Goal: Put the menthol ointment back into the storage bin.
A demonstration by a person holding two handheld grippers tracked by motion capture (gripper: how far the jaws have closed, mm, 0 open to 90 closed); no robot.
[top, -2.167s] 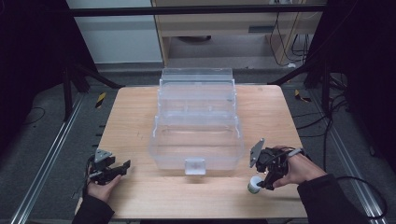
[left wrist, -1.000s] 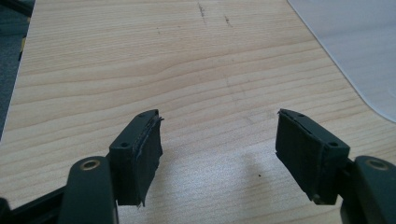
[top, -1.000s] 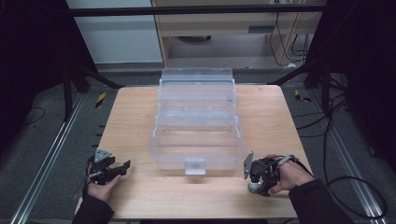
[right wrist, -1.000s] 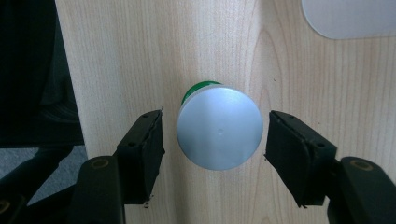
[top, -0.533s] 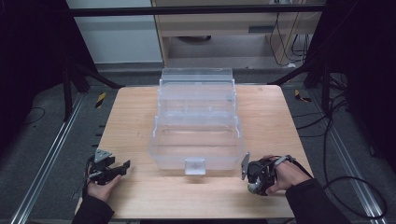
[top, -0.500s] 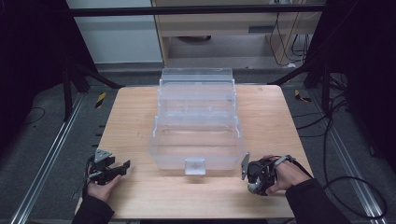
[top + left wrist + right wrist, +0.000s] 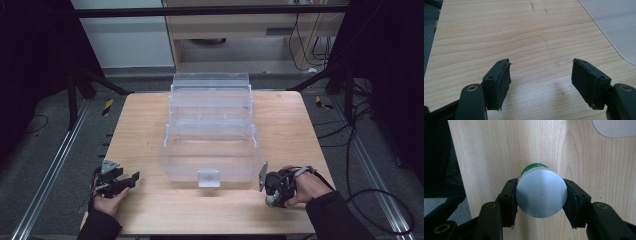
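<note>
A small bottle (image 7: 541, 192) with a round grey cap and a green body stands on the wooden table (image 7: 150, 125) near its front right corner. My right gripper (image 7: 541, 195) is shut on the cap, one black jaw pressed against each side. In the high view the right gripper (image 7: 272, 192) sits just off the front right corner of the clear box, with the bottle (image 7: 271, 201) under it. My left gripper (image 7: 131, 179) rests low at the front left of the table. Its jaws stand wide apart with bare wood between them, as the left gripper (image 7: 541, 77) view shows.
A large clear plastic tiered box (image 7: 210, 135) with a front latch (image 7: 208, 177) fills the table's middle. A corner of that box (image 7: 621, 27) lies ahead of the left gripper. The table's edge (image 7: 451, 170) drops to dark floor beside the bottle.
Over two seconds the right gripper came down and left onto the bottle and closed on its cap. In the last half second it barely shifts. The left gripper has stayed put.
</note>
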